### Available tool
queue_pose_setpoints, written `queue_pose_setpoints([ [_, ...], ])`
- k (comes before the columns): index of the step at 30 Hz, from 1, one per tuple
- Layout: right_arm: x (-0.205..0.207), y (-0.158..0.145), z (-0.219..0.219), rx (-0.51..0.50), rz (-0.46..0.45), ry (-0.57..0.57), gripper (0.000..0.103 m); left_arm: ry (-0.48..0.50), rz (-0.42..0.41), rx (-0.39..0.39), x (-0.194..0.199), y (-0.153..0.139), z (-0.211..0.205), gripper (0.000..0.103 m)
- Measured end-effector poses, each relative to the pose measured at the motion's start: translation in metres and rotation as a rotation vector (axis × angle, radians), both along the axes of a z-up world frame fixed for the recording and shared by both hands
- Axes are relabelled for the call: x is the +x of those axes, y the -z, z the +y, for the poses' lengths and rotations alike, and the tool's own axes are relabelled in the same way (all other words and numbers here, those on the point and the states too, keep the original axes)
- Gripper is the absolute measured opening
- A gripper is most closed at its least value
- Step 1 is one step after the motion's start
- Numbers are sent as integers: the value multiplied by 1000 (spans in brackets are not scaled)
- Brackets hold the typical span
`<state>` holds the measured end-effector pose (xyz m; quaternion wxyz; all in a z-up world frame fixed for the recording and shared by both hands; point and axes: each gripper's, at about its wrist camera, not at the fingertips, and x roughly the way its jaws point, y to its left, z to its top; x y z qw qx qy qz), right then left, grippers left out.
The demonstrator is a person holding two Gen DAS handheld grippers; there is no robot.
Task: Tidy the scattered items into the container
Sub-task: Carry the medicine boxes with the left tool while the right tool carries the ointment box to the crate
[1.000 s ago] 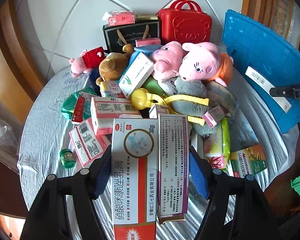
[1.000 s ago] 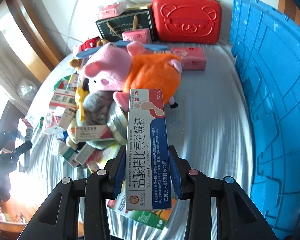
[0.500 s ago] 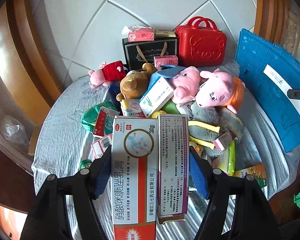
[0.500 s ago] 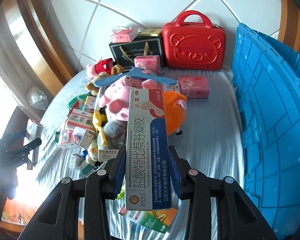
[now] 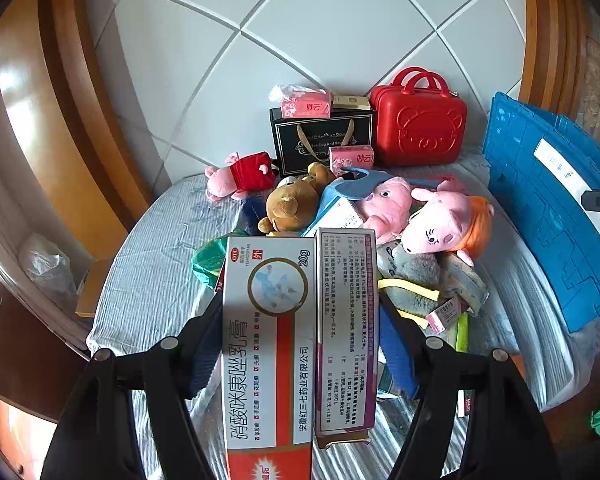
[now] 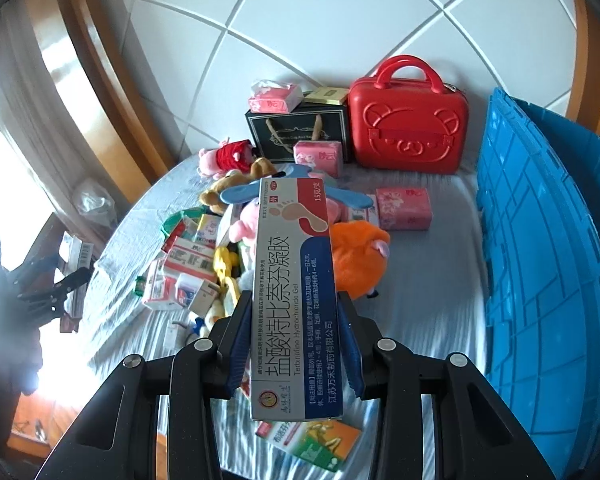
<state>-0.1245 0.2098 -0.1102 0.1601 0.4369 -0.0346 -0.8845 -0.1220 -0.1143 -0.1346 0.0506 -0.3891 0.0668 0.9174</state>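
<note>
**Both tongs loaded, crate next**

Blue crate (image 6: pixel 548 264) stands at the right edge of the surface (image 6: pixel 428 292), its opening out of view. Toy & box pile (image 5: pixel 384 220) sits mid-surface, w/ lots left to clear. My left tongs (image 5: pixel 300 344) clamp two cartons side by side: a red-white cream box (image 5: pixel 268 344) & a purple-edged box (image 5: pixel 346 332). Right tongs (image 6: pixel 294 344) pinch a foot-gel box (image 6: pixel 294 292). Both loads ride above the pile. I judge this the carry step; next I swing right, over the crate rim, then let go.
</note>
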Motion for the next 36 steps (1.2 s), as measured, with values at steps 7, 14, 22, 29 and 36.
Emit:
queue_pose_setpoints([
  [7,5,-20,-8,-14,33,-42,39,-17,43,38,4,-31,8,70],
  [14,13,-42,-16,-40,58,-73,39,-37,57,27,7,-54,21,70],
  [22,19,-59,-18,-56,88,-114,39,-35,91,60,12,-88,39,70],
  [29,23,-67,-2,-86,99,-118,39,-42,113,21,12,-112,66,70],
  [36,26,-77,27,-107,101,-116,39,-35,139,21,10,-124,103,70],
])
